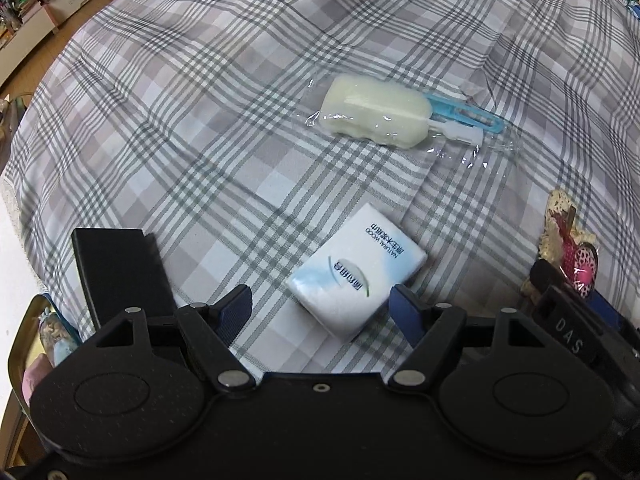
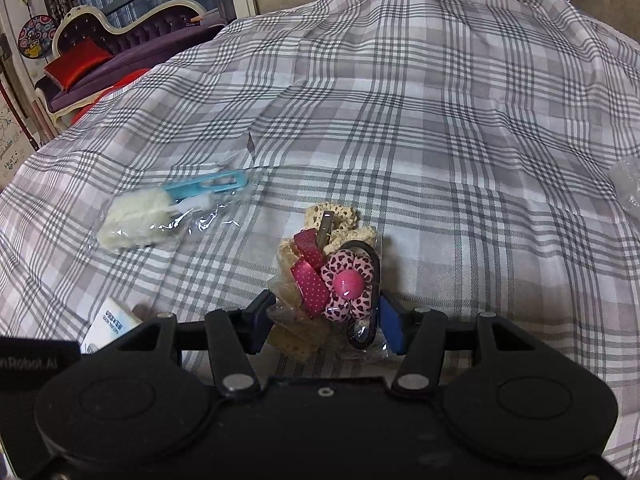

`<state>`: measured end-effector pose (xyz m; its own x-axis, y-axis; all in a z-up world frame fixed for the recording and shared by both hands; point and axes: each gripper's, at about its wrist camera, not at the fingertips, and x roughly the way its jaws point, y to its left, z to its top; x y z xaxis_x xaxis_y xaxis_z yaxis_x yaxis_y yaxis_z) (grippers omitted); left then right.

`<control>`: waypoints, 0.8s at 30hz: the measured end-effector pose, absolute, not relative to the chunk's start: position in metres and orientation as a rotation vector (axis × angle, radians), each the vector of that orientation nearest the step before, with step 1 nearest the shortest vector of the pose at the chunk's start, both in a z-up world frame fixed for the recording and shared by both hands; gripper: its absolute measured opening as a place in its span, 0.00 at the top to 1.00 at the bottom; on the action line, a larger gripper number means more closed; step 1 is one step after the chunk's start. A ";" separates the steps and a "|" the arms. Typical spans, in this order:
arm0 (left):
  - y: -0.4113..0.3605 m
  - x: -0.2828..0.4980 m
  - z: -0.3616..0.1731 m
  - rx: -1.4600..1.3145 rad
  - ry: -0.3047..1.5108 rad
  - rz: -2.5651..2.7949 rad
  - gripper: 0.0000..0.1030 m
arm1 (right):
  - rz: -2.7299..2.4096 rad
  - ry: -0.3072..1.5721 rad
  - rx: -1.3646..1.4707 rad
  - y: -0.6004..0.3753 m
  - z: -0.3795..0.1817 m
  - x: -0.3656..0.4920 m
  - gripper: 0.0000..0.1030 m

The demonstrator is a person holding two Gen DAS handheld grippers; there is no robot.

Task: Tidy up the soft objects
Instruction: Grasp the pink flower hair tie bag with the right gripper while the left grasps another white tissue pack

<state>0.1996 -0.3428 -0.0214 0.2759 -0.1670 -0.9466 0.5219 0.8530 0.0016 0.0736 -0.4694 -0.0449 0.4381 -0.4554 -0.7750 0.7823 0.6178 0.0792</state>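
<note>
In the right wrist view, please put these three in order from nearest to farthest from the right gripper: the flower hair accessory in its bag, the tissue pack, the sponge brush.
1. Flower hair accessory: between the fingers of the right gripper.
2. Tissue pack: low at the left, partly hidden.
3. Sponge brush: farther up at the left, on the plaid cloth.

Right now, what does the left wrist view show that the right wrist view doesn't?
Only the left wrist view shows the open left gripper over the tissue pack, plus a tin at the edge. Only the right wrist view shows the right gripper shut on the bagged flower hair clip. Both show the bagged sponge brush on the plaid cloth.
</note>
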 end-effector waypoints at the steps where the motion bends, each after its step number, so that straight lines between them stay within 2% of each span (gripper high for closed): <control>1: -0.344 0.200 -0.022 0.344 1.209 -0.474 0.31 | -0.805 0.793 0.467 -0.469 -0.045 0.074 0.47; 7: -0.349 0.203 -0.025 0.344 1.216 -0.470 0.31 | -0.804 0.797 0.461 -0.469 -0.046 0.075 0.47; 10: -0.351 0.206 -0.029 0.333 1.227 -0.469 0.24 | -0.804 0.797 0.465 -0.469 -0.046 0.074 0.46; 24: -0.363 0.228 -0.040 0.249 1.260 -0.433 0.21 | -0.799 0.792 0.472 -0.470 -0.047 0.074 0.46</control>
<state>0.2280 -0.3633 -0.0399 0.2401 -0.1776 -0.9544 0.4460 0.8934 -0.0540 0.0741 -0.4703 -0.0473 0.4414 -0.4503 -0.7762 0.7800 0.6201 0.0838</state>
